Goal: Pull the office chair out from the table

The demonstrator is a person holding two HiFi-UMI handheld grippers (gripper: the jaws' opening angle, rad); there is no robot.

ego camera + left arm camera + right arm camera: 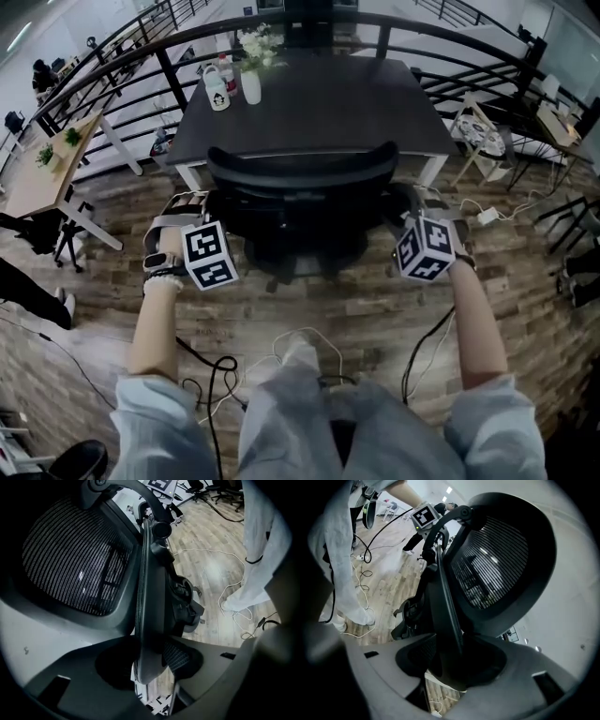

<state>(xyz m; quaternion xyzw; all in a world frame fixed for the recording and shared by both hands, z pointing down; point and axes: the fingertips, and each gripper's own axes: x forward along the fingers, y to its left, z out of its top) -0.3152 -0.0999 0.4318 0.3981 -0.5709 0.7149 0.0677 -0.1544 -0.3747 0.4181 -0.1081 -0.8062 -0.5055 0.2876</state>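
The black office chair (300,173) stands at the near side of the dark table (319,103), its mesh back towards me. My left gripper (190,204) is at the backrest's left edge and my right gripper (415,202) at its right edge. In the left gripper view the backrest's rim (146,597) runs between the jaws of the left gripper (150,667), which press on it. The right gripper view shows the other rim (445,597) held the same way by the right gripper (450,667). The seat and base are mostly hidden behind the backrest.
On the table's far left stand a white vase of flowers (251,80) and a bottle (217,89). Cables (309,342) lie on the wood floor near my legs (309,412). A railing (112,75) curves behind the table; a light desk (47,173) is at left.
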